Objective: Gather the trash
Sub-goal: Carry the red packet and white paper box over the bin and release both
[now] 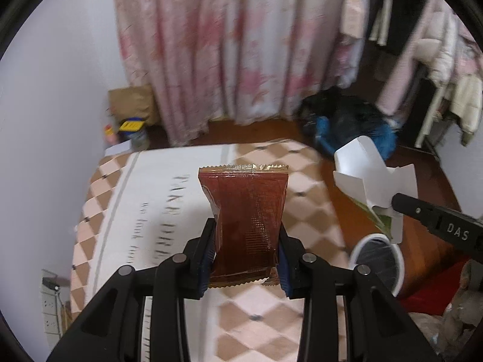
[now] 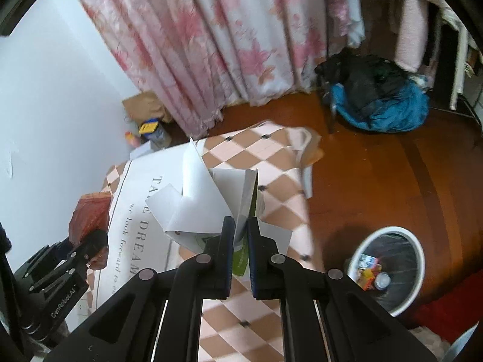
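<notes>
Now both grippers loaded, held over the checked pink-and-brown bed cover (image 1: 259, 310).
Left gripper (image 1: 246, 259) pinches the brown foil snack wrapper (image 1: 246, 211) low down; slick foil could slide out. Right gripper (image 2: 240, 235) is clamped on one thin flap of the opened white-and-green cardboard box (image 2: 199, 202); it may tear or swing loose, missing the white round lined trash bin (image 2: 389, 268) on the floor to the right.

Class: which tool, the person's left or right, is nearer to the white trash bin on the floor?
Right. The right tool, gripping an opened white carton, hangs beside the white trash bin; the left tool, gripping a brown wrapper, is over the bed, farther off.
</notes>
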The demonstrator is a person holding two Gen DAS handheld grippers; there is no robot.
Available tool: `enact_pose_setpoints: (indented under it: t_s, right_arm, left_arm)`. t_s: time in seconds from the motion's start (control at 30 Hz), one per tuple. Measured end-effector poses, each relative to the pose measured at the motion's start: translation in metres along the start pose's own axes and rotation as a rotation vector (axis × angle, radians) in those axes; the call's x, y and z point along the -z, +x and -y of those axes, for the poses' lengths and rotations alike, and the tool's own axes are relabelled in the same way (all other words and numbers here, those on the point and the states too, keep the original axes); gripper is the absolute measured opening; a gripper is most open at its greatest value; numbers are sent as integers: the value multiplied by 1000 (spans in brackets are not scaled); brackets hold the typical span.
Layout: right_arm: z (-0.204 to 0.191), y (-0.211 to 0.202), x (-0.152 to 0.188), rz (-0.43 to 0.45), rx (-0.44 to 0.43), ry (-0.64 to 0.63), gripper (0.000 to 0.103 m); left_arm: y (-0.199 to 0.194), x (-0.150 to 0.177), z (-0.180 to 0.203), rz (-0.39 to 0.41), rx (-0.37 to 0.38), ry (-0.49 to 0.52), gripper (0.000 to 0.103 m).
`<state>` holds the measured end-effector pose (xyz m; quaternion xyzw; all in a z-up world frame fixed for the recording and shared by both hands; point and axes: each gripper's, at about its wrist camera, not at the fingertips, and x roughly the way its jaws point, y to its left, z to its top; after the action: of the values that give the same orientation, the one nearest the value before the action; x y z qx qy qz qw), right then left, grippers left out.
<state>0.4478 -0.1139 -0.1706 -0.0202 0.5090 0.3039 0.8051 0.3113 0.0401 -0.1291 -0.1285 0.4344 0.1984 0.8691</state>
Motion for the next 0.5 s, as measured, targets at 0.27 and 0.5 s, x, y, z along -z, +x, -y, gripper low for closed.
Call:
enact_pose_setpoints:
  t_s: [0.27,0.5]
  right_arm:
    - [120,-78,41,47,89,130,9]
    - [255,-85,100,-10,178,302,9]
  left_arm:
    - [-22,10,123,13,163,122,32]
    - [35,39,228,-139,282,202,32]
